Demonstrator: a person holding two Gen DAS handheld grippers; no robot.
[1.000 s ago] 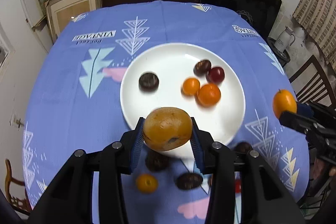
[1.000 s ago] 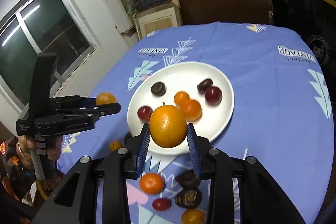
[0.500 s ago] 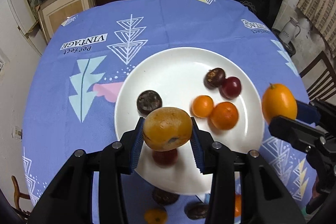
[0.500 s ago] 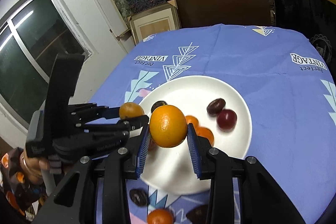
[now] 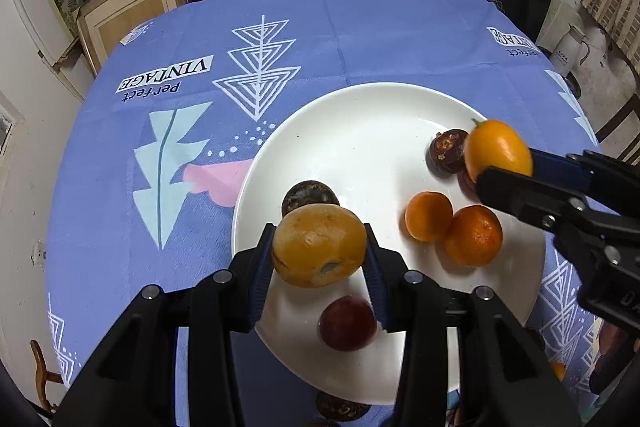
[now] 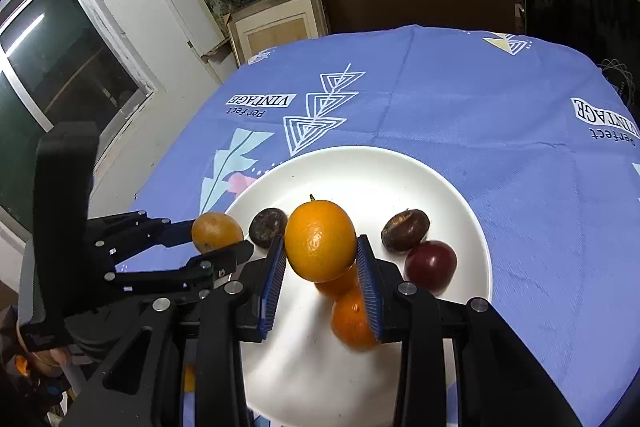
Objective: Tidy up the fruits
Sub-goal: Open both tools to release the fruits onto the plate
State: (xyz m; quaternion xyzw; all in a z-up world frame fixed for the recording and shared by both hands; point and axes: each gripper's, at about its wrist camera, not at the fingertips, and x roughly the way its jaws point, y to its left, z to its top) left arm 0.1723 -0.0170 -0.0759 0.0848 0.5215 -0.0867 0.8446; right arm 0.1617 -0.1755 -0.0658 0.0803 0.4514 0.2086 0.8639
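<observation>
A blue patterned tablecloth point(image 5: 320, 27) is covering the table, with shelves lining the wall behind. Nearest, the left gripper point(image 5: 320, 247) is clamping a brownish-yellow fruit point(image 5: 319, 246) over the white plate point(image 5: 360, 115), likely to set it down. Further right, the right gripper point(image 6: 322, 255) is pinching an orange point(image 6: 320, 239) above the fruits already gathered there.
</observation>
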